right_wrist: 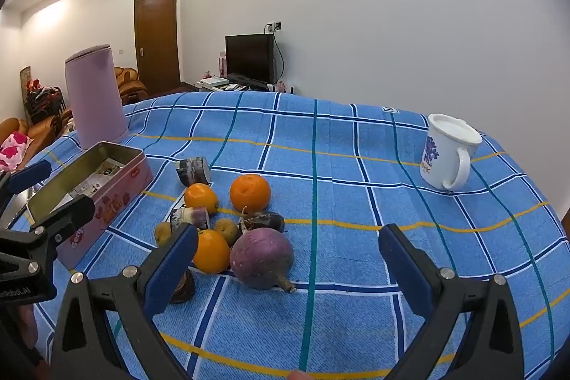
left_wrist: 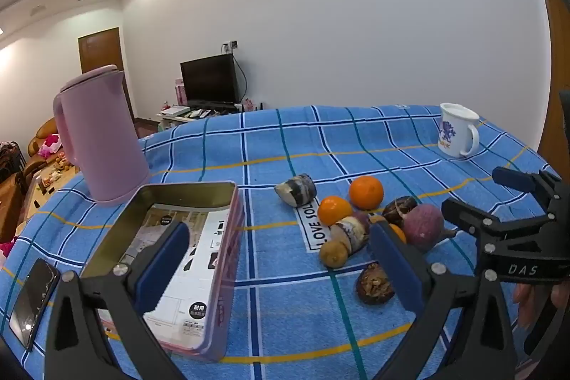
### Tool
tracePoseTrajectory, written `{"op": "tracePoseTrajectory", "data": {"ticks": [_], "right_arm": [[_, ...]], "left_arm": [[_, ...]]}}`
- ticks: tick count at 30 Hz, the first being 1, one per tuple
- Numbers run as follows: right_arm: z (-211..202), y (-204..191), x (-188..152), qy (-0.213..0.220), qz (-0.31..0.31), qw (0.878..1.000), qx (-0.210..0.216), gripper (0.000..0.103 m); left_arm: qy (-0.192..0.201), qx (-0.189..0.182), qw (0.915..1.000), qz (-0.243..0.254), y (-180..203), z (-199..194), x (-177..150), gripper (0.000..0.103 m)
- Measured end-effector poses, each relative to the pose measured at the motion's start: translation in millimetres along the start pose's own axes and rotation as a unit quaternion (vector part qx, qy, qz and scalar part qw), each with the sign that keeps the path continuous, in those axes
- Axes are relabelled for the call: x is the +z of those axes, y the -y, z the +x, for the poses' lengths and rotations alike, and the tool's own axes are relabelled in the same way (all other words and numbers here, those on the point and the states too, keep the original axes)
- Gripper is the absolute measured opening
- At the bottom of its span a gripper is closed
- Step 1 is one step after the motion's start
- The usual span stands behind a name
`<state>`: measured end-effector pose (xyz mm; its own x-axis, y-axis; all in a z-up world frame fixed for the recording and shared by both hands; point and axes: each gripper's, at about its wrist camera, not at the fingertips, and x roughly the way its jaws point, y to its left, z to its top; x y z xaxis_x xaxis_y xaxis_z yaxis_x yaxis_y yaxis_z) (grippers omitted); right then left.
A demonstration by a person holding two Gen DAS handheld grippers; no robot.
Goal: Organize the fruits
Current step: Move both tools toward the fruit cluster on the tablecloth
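A heap of fruit lies mid-table on the blue checked cloth (right_wrist: pixel 356 166): three oranges (right_wrist: pixel 250 192) (left_wrist: pixel 366 192), a round purple fruit (right_wrist: pixel 262 257) (left_wrist: pixel 424 226), small brown fruits (right_wrist: pixel 228 230), dark cut pieces (left_wrist: pixel 296 189) and a dark split fruit (left_wrist: pixel 376 284). An open pink tin (left_wrist: pixel 228 237) (right_wrist: pixel 107 202), lined with printed paper, stands left of the heap. My left gripper (left_wrist: pixel 281 269) (right_wrist: pixel 50 194) is open between tin and heap, holding nothing. My right gripper (right_wrist: pixel 288 269) (left_wrist: pixel 488 198) is open too, with the purple fruit just beyond its left finger.
A pink kettle (left_wrist: pixel 99 138) (right_wrist: pixel 96 95) stands behind the tin at the far left. A white mug (right_wrist: pixel 447 155) (left_wrist: pixel 457 130) sits far right. A phone (left_wrist: pixel 34 301) lies at the near left edge. A TV and sofa stand beyond the table.
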<state>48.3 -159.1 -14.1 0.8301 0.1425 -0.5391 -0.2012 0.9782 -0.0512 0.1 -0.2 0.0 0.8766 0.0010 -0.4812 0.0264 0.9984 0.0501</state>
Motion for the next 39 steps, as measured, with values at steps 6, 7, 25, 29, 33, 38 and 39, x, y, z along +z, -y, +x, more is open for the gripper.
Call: {"op": "tracePoseTrajectory", "data": {"ticks": [6, 7, 25, 29, 33, 38, 39], "right_arm": [[-2, 1, 0, 0.001, 0.001, 1.000, 0.000, 0.102], [-1, 1, 0, 0.001, 0.001, 1.000, -0.001, 0.102], [-1, 6, -1, -0.002, 0.003, 1.000, 0.000, 0.102], [-1, 6, -1, -0.003, 0.003, 1.000, 0.000, 0.102], [0, 6, -2, -0.003, 0.003, 1.000, 0.000, 0.102], [1, 8, -3, -0.006, 0.004, 1.000, -0.002, 0.102], [1, 10, -4, -0.006, 0.005, 1.000, -0.002, 0.102]], "left_arm": [[0.000, -0.001, 1.0000, 0.000, -3, -2, -2, 0.103], [0.000, -0.002, 1.0000, 0.000, -4, -3, -2, 0.103], [-0.002, 0.001, 1.0000, 0.005, 11, 4, -1, 0.103], [-0.002, -0.002, 1.0000, 0.001, 11, 4, -2, 0.103], [-0.004, -0.008, 0.9999, -0.008, 12, 6, -3, 0.103], [-0.010, -0.011, 0.9999, -0.008, 17, 11, -5, 0.103], [-0.010, -0.012, 0.9998, -0.009, 18, 12, -5, 0.103]]}}
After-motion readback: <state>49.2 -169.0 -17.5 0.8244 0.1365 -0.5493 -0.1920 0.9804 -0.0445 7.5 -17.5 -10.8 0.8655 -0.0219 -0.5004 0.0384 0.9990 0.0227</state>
